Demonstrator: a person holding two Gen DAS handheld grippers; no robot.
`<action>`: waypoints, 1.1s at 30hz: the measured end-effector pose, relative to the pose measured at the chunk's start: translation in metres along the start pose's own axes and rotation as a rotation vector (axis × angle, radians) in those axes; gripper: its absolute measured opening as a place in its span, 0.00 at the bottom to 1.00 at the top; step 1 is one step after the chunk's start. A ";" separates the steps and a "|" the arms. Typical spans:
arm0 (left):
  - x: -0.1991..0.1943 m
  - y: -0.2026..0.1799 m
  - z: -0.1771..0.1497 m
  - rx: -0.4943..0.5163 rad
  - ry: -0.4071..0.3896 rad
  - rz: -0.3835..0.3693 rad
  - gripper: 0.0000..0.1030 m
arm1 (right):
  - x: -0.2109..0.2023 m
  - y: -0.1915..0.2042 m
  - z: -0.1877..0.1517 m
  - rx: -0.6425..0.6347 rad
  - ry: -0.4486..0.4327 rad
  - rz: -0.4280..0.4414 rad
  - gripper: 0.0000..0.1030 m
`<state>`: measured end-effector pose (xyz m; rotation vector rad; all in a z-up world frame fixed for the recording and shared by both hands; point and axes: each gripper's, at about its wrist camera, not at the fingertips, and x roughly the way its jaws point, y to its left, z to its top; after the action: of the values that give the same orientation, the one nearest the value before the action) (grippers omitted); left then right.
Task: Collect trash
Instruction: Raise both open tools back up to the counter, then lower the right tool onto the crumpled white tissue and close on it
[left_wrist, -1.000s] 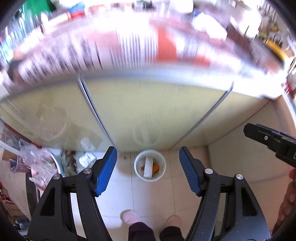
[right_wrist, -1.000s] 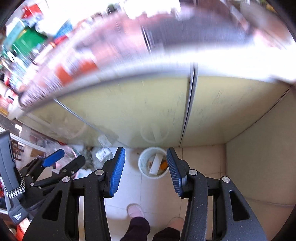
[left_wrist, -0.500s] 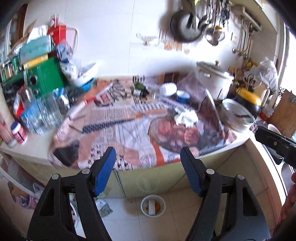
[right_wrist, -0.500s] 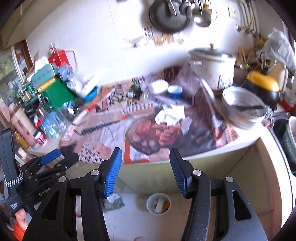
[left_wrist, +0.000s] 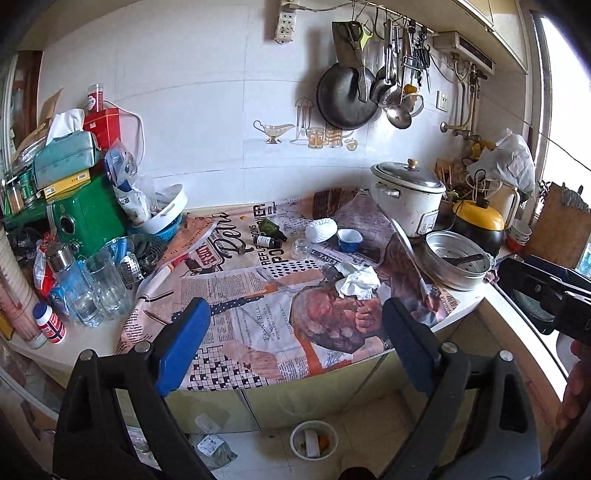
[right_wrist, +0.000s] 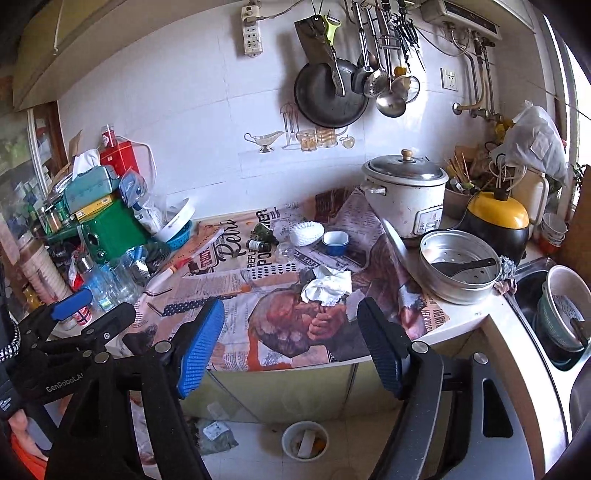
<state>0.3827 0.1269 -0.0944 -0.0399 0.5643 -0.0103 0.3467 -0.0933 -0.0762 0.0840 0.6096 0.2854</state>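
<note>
A: Left gripper?
B: Jaws spreading, nothing btwn them. Crumpled white tissue lies on the newspaper-covered counter, ahead of the jaws, a bit right.
A: Right gripper?
B: Also spreading, empty; tissue just beyond the gap. Small white bin on the floor below the jaws w/ scraps inside.

Below the bench, the white bin on the floor holds something white and something orange, too small for me to name. My shoes are cut off by the bottom edge just under that bin. The crumpled tissue above it hides part of a dark scrap. My right gripper is clipped by the picture's edge.
</note>
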 end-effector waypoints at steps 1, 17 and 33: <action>0.006 -0.002 0.003 0.003 0.001 0.001 0.91 | 0.003 -0.003 0.002 0.002 -0.002 0.001 0.69; 0.183 -0.054 0.051 -0.046 0.190 0.065 0.92 | 0.127 -0.101 0.062 -0.015 0.117 0.026 0.70; 0.279 -0.040 0.028 -0.117 0.391 0.293 0.92 | 0.346 -0.120 0.012 0.039 0.553 0.183 0.70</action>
<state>0.6337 0.0823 -0.2187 -0.0694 0.9566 0.3064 0.6531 -0.1085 -0.2772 0.0991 1.1600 0.4806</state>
